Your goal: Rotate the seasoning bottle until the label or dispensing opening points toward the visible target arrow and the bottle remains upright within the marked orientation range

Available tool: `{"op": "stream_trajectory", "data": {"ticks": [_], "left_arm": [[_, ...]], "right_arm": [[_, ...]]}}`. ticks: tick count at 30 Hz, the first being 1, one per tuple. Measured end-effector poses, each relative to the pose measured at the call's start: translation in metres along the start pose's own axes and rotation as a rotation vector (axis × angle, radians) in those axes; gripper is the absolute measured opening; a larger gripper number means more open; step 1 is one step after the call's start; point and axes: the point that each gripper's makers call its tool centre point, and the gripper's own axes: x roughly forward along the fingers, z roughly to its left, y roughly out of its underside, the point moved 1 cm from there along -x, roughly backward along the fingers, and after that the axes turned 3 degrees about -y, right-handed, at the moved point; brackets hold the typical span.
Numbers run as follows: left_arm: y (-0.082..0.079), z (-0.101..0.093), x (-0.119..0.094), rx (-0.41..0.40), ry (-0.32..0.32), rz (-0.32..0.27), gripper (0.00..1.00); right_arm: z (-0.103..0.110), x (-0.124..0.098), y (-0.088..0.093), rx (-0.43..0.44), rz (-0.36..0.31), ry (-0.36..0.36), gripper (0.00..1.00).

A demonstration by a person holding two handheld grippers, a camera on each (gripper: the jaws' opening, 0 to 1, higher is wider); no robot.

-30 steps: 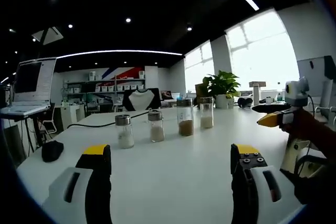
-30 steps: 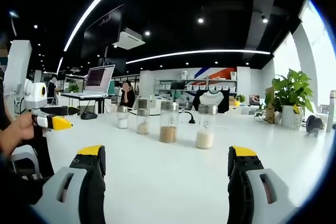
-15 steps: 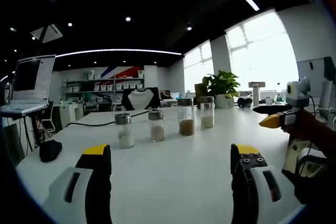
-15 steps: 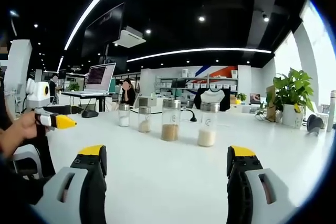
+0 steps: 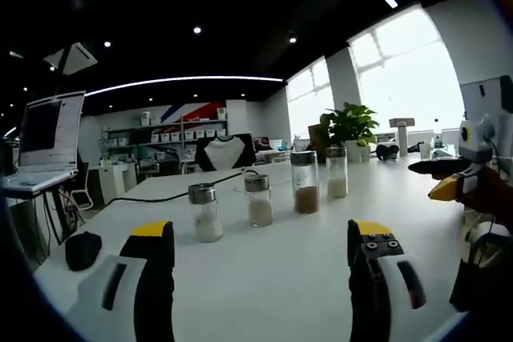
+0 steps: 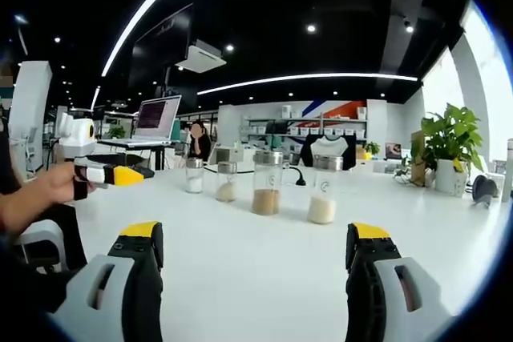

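A row of 4 clear glass seasoning bottles with metal caps stands upright on the large white table (image 5: 264, 270). In the left gripper view the row runs from the nearest bottle with white powder (image 5: 207, 212), past the second bottle with pale grains (image 5: 259, 199) and the taller bottle with brown seasoning (image 5: 304, 183), to the far bottle with whitish grains (image 5: 337, 173), each apart from its neighbour. In the right gripper view the order is mirrored: the whitish-grain bottle (image 6: 323, 190) and the brown-seasoning bottle (image 6: 267, 183) are closest, the 2 smaller bottles (image 6: 227, 181) further back. The left gripper (image 5: 260, 250) hovers over the table short of the row, its 2 yellow-tipped black jaws spread wide with nothing between them. The right gripper (image 6: 254, 247) is likewise released, its jaws wide apart and short of the row, touching no bottle. Beyond the row are a black cable (image 5: 172, 194) across the table, an open laptop (image 5: 44, 138) raised to one side, a small black object (image 5: 82, 247) near the table edge on the laptop side, and a green potted plant (image 5: 351, 127) behind the far bottle. A seated person (image 6: 197, 140) is further behind the row.
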Motion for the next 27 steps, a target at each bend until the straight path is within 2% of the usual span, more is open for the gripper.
{"op": "stream_trajectory", "data": {"ticks": [2,5,8,12,14,16,21,27], "left_arm": [[0.000,0.006,0.004,-0.021,-0.015,0.000,0.91],[0.001,0.008,0.010,-0.041,-0.004,0.007,0.91],[0.004,0.011,0.016,-0.017,-0.009,0.015,0.90],[0.007,0.015,0.023,-0.012,-0.008,0.031,0.91],[0.011,0.016,0.028,-0.016,-0.004,0.059,0.93],[0.016,0.017,0.032,-0.032,-0.008,0.094,0.97],[0.016,0.019,0.044,-0.009,0.003,0.093,0.98],[0.015,0.026,0.059,-0.020,0.013,0.094,0.99]], "right_arm": [[0.001,0.000,0.000,-0.003,0.001,-0.002,0.97],[0.003,0.000,-0.004,-0.003,-0.016,-0.009,0.97],[0.006,-0.001,-0.009,0.018,-0.062,-0.026,0.99],[0.009,-0.001,-0.010,0.021,-0.063,-0.035,0.99],[0.009,0.000,-0.010,0.009,-0.055,-0.032,0.99],[0.008,-0.001,-0.013,0.024,-0.081,-0.029,0.99],[0.005,0.001,-0.008,0.047,-0.064,-0.039,0.99],[0.006,0.000,-0.012,0.060,-0.080,-0.055,1.00]]}}
